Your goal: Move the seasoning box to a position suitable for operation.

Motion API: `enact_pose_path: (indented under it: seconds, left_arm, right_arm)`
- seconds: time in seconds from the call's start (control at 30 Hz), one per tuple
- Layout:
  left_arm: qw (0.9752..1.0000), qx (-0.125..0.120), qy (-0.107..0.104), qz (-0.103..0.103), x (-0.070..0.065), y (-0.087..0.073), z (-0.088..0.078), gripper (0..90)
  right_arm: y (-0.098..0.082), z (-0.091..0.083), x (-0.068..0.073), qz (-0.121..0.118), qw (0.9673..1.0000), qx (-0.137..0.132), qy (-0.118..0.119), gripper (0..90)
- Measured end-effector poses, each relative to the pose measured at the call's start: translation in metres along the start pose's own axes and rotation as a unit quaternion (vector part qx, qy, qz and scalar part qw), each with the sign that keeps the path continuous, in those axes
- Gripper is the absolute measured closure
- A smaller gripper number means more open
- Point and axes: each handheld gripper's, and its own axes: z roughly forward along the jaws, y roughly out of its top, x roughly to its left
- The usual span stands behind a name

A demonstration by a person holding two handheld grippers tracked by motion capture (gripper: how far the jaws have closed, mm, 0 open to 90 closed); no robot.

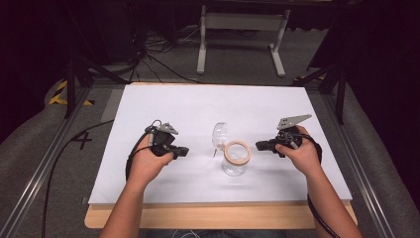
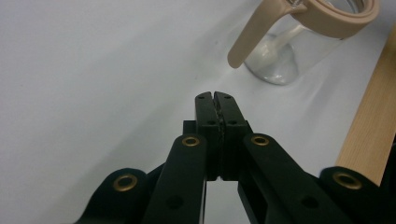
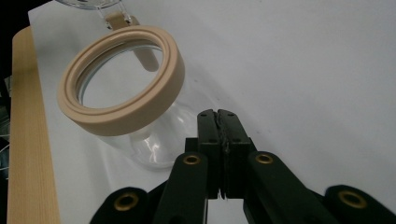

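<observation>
Between the two hand-held grippers, near the middle of the white table top, stands a clear glass jar with a beige ring around its open mouth. Its clear hinged lid is swung open and stands up just behind the mouth, on the side away from the person.

From the high view, the left gripper lies to the jar's left, held in the person's left hand, its black tip pointing across the table toward the jar but clearly apart from it. Its jaws are pressed flat together with nothing between them, which the left gripper view confirms: the two black jaws meet along a thin seam. In that view the jar sits ahead and to the upper right of the left gripper, with a beige strap hanging down from the ring beside the glass.

The right gripper comes in from the jar's right, held in the right hand, and its tip is just beside the beige ring, nearer than the left one; whether it touches the ring I cannot tell. The right gripper view shows the right gripper likewise closed on nothing, with the jar ahead and to the left, its ring tilted toward the camera.

A wooden edge runs under the table top on the person's side.
</observation>
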Motion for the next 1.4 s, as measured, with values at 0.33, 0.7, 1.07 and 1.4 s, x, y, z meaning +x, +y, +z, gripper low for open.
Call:
enact_pose_path:
  seconds: [0.33, 0.7, 1.07, 1.4]
  left_arm:
    - [0.9995, -0.002, -0.033, 0.005, -0.008, 0.002, 0.005, 89.7]
    - [0.9994, 0.0, -0.035, -0.001, -0.008, 0.001, 0.008, 88.4]
    - [0.9996, 0.001, -0.027, 0.0, -0.004, 0.0, 0.007, 85.1]
    - [0.9996, -0.005, -0.026, -0.003, -0.001, 0.002, 0.006, 81.8]
  right_arm:
    - [-0.005, 0.019, -0.002, -0.012, 0.9995, 0.026, 0.013, 90.0]
    - [-0.006, 0.038, 0.003, -0.019, 0.9986, 0.043, 0.025, 90.0]
    - [-0.005, 0.039, 0.007, -0.025, 0.998, 0.053, 0.023, 90.0]
    - [-0.005, 0.038, 0.015, -0.028, 0.9963, 0.074, 0.033, 90.0]
